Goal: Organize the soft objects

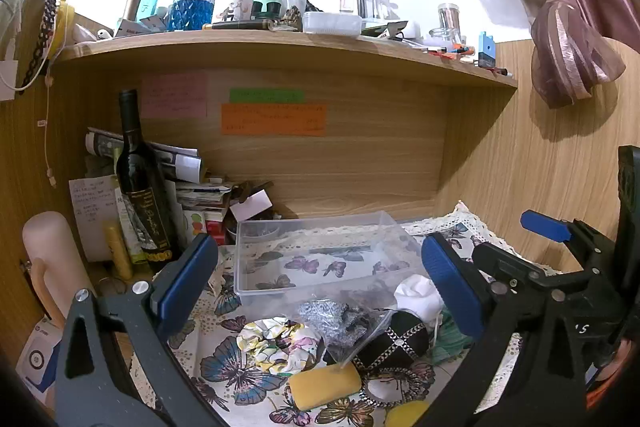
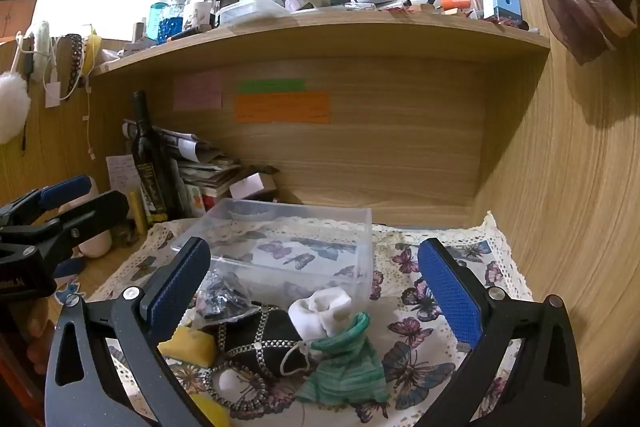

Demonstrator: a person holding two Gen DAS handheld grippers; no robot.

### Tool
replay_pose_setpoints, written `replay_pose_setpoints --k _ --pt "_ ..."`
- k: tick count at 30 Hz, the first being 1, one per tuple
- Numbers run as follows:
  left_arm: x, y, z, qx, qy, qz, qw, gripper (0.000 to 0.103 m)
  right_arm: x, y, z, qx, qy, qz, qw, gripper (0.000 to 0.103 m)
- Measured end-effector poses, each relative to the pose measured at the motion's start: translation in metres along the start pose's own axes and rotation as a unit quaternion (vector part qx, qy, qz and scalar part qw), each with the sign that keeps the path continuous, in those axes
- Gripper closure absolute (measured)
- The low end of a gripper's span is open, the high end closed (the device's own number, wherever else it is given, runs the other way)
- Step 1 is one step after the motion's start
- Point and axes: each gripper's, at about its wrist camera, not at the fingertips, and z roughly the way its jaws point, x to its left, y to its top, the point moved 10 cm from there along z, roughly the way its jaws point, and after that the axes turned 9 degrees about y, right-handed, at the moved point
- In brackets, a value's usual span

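A clear plastic bin stands empty on a butterfly-print cloth. In front of it lies a pile: a floral scrunchie, a yellow sponge, a black studded pouch, a white sock, a green sock and a clear bag of dark bits. My left gripper is open above the pile. My right gripper is open above the socks. Both are empty.
A wine bottle, stacked papers and a pink cylinder stand at the left. A wooden shelf crowded with bottles overhangs the back. A wooden wall closes the right side.
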Motion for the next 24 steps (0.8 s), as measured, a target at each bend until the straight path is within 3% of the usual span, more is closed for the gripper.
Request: replay_pose_setpoints --k 24 --pt "-0.0032 0.0009 0.0045 0.002 -0.009 0.002 1.0 0.0 0.0032 0.0008 0.0002 -0.003 0.006 0.004 1.0 0.0"
